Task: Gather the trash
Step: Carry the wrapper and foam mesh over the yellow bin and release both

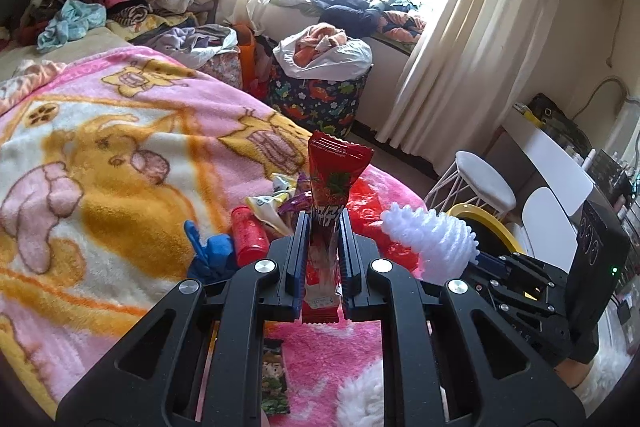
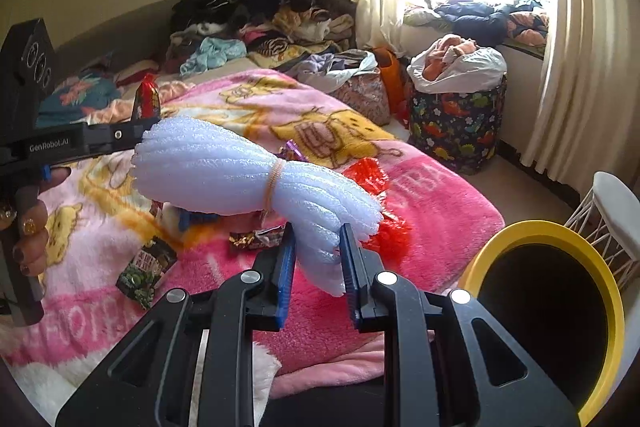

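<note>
progress: roughly mid-task I'd say. Both tongs are loaded, but nothing visibly sits in the bin (image 2: 600,267) yet; its inside is just dark, so can't tell what's in there.

left tongs (image 1: 323,247): clamped narrow on a red wrapper (image 1: 334,183), which stands upright at frame centre, top sticking well above the fingers and the bottom end poking out below.

right tongs (image 2: 318,259): pinching the tail end of a white foam bundle (image 2: 224,171). The bundle has a rubber band around its middle and sticks out toward the upper left of that view.

bin: yellow rim, black inside, lower right of the right view, just beside the bed edge and near a white stool (image 2: 616,195).

still on the bed: red crinkly plastic (image 2: 368,175) mid-frame on the pink blanket (image 2: 440,211), a purple wrapper (image 2: 294,150) behind the foam, a dark shiny wrapper (image 2: 250,239) left of the right tongs, a green snack packet (image 2: 146,273) lower left, plus a small red bottle (image 1: 249,235) and something blue (image 1: 212,251) in the left view. So plenty left, by my count.

pose, left: held high over the blanket, pointing out across the bed toward the window; in the right view it shows at left edge with the person's fingers (image 2: 30,227) on the grip.

pose, right: level above the bed's near corner, bin off to its right, so the drop looks close.
</note>
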Demonstrator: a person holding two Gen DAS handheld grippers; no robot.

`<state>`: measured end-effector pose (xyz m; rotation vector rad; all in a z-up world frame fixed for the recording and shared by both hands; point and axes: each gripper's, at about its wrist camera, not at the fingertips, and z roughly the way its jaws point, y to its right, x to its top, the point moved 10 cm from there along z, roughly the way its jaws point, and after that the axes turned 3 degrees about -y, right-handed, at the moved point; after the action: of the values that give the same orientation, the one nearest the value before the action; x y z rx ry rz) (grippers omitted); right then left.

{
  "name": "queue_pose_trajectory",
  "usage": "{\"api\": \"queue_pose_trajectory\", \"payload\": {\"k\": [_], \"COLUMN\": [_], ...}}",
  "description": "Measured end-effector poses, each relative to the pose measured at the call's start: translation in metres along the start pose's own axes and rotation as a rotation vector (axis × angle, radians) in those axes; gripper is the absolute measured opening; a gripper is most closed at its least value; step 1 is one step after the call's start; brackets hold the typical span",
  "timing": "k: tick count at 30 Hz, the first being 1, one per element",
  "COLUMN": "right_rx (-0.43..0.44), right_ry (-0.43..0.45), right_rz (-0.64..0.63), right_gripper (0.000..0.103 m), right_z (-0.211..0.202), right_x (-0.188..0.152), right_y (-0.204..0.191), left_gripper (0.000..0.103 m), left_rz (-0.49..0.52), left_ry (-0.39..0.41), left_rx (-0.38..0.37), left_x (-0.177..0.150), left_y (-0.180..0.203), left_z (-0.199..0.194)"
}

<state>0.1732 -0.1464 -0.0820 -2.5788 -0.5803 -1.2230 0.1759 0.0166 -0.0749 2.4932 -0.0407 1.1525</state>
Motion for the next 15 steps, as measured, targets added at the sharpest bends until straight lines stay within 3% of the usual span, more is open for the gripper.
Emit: {"api": "queue_pose_trajectory", "payload": {"k": [15], "right_rx": [-0.012], "right_ry": [0.048], "right_rz": [0.077], "right_gripper": [0.021], "right_z": [-0.022], "right_x": [0.006], "right_y": [0.027], "left_gripper": [0.009], "left_rz": [0.063], "left_ry": [0.004], "left_rx": [-0.019], "left_x": [0.004], "left_y": [0.035], "left_z": [0.004]}}
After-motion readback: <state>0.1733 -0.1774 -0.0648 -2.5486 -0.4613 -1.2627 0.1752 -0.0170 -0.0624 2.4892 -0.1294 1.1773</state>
